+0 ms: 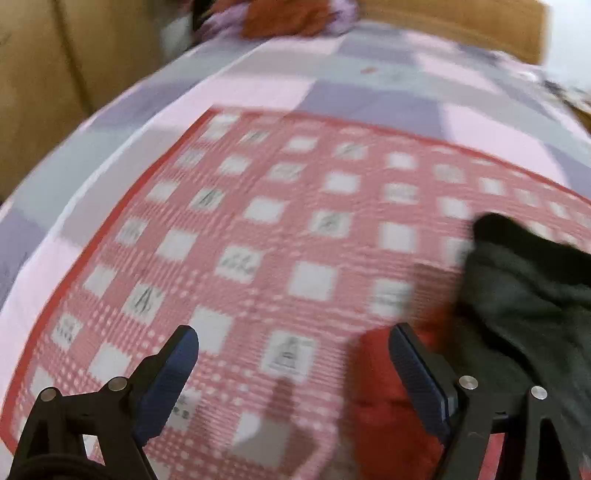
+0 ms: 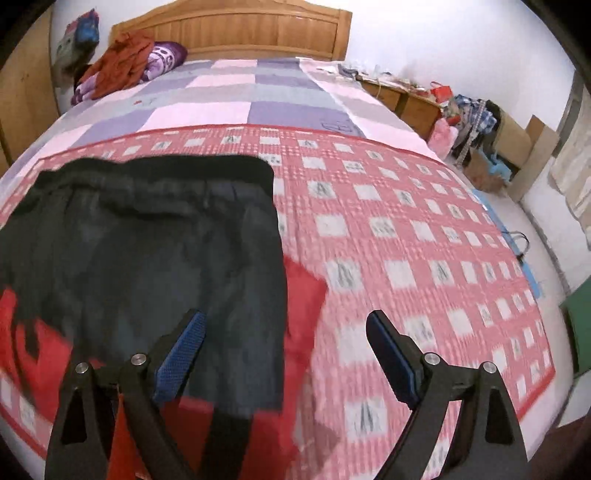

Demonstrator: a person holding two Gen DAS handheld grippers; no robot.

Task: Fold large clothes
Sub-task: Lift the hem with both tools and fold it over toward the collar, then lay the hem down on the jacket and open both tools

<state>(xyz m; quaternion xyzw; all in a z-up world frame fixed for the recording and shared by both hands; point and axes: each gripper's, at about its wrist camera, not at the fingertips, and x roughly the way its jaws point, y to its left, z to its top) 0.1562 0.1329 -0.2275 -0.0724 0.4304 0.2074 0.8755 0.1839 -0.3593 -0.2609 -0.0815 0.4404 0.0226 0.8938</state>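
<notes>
A wooden headboard (image 2: 236,29) stands against a white wall (image 2: 443,44) at the far end of the bed (image 2: 229,96), which wears a sheet of pink, grey and violet squares. A red-and-white checked mat (image 2: 424,229) covers its near part. Rust-coloured and purple bedding (image 2: 129,66) is heaped by the headboard. Beside the bed, a low wooden cabinet (image 2: 406,101) carries clutter, and piled clothes (image 2: 469,118) and cardboard boxes (image 2: 524,147) crowd the pale floor (image 2: 546,236). Light is even and soft.

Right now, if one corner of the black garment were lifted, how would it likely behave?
The black garment would probably droop, since it lies flat with soft gathers at its waistband. It looks light. It might drag the red cloth under it along.
</notes>
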